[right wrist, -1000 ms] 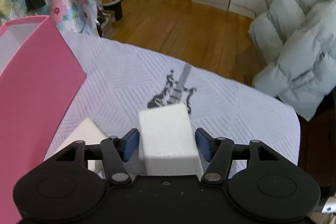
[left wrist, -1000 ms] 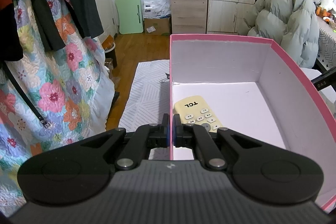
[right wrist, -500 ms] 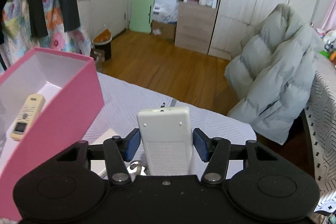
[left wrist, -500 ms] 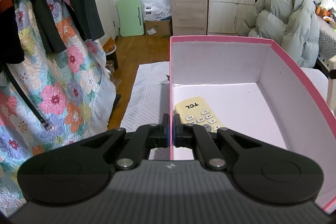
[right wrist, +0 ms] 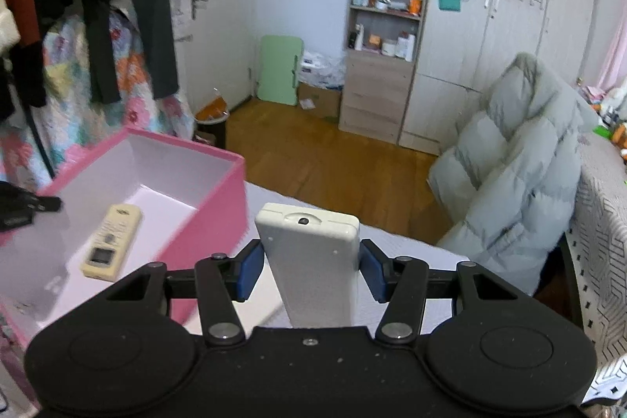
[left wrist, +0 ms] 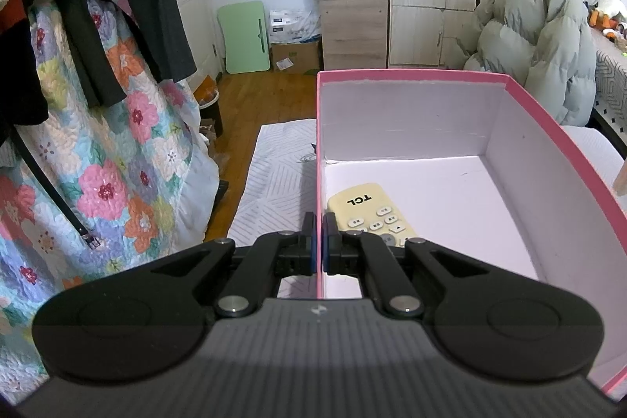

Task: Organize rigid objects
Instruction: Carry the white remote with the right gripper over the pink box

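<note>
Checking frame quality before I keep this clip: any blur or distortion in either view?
Left wrist view: sharp, with fisheye bending of the pink cardboard box rim. Right wrist view: softer, the cream remote control and grey puffer jacket smeared by motion.

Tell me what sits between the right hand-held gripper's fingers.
A white remote, back side up, sits between the right hand-held gripper's blue pads. This shows only in the right wrist view.
</note>
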The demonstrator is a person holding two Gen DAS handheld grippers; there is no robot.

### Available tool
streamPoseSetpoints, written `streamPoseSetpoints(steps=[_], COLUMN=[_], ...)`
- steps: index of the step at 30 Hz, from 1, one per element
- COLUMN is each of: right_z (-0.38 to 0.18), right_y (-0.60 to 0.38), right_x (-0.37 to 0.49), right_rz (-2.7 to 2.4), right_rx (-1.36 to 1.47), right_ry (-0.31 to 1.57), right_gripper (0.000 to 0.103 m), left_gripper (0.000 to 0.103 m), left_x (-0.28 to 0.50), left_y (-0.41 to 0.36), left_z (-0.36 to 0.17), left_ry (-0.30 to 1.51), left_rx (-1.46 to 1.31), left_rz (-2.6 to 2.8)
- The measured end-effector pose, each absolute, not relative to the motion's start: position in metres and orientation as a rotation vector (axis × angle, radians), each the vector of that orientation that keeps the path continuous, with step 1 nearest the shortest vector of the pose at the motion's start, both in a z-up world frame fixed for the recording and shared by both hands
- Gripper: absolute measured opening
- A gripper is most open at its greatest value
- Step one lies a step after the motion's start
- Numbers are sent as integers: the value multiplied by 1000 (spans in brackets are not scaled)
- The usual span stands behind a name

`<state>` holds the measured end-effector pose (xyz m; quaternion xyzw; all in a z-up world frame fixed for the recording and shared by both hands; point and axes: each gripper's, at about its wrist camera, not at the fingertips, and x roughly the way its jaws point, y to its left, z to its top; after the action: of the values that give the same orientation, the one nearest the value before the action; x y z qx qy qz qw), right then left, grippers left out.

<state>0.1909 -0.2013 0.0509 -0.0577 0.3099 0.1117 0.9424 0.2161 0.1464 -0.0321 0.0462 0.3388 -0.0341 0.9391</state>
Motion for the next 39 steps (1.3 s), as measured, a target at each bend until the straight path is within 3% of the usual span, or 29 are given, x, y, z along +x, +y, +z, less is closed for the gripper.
streamPoseSetpoints(steps=[14,23,27,30,31,32,33,39], right_z=[111,38,14,1,-2,-3,-5,-17], right_y=[-140,-64,-43,-42,-43,-42,-41,-29], right_x=[191,272,282,275,270,264,260,247], right_rz=[612,643,594,599,598,597,606,641], right_rx=[-21,-65,-130,-153,-169,-201,-222,-373], right_ry=[561,678,650,729,737,751,774,812], right_gripper=[59,58,58,58,55,43,40,39], left_gripper=[2,2,2,2,2,2,2,2], left_x=[216,217,217,216,216,217,217,217], left_y=[149,150,150,151,152,153,153,155], left_z=[-33,-33,-33,-33,-33,-33,-33,-33], left_ry=[693,693,692,692,691,691,691,690], left_rx=[78,72,69,56,51,47,43,25], left_rz=[-75,-75,-77,-83,-85,-86,-87,-92])
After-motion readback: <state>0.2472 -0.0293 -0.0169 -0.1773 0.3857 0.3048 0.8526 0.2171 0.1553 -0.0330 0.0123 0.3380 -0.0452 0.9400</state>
